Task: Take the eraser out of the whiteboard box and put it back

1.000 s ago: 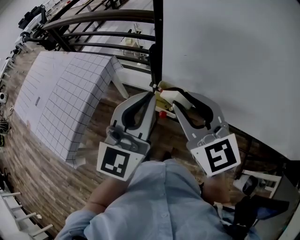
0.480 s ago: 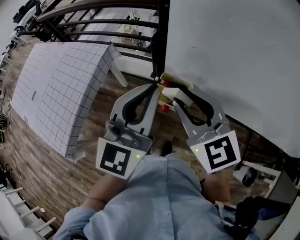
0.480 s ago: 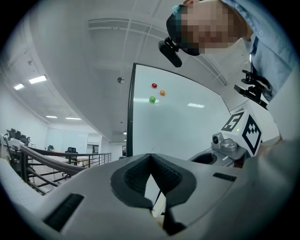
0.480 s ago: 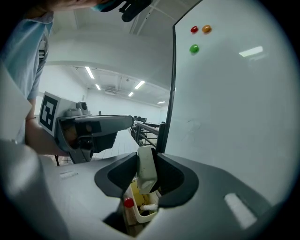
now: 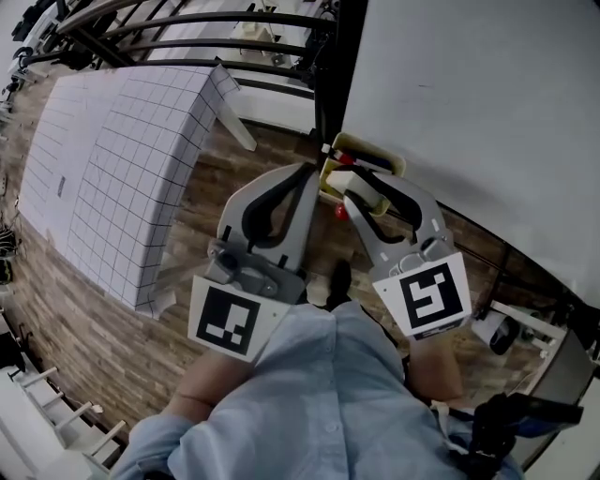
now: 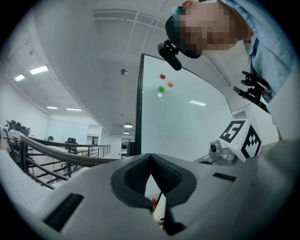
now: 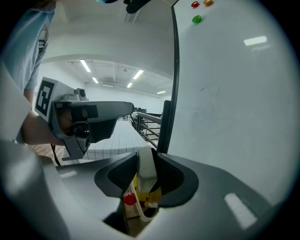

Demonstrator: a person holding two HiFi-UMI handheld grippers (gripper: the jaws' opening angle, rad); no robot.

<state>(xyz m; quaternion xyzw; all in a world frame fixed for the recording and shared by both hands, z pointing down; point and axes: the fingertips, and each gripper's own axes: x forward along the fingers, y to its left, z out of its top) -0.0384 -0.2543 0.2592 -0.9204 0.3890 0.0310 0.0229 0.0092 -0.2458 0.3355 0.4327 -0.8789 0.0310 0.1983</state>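
Observation:
A yellow whiteboard box (image 5: 371,148) hangs at the lower edge of the whiteboard (image 5: 469,84), with a red-capped item (image 5: 347,160) inside. My right gripper (image 5: 362,186) is shut on the white eraser (image 5: 367,200) just above and in front of the box. In the right gripper view the eraser (image 7: 146,168) stands upright between the pads, over the yellow box (image 7: 151,194) and a small red ball (image 7: 129,198). My left gripper (image 5: 309,172) is beside it on the left, jaws together at the tip (image 6: 151,157), holding nothing.
A black board frame post (image 5: 330,75) runs up beside the box. A table with a grid-patterned cloth (image 5: 122,159) stands to the left, a railing (image 5: 187,28) behind it. Coloured magnets (image 6: 161,87) sit on the whiteboard. The floor is wood planks (image 5: 84,347).
Both grippers have sunk and come closer to the yellow box, which now shows more fully. The right gripper keeps the eraser between its pads; the left stays shut.

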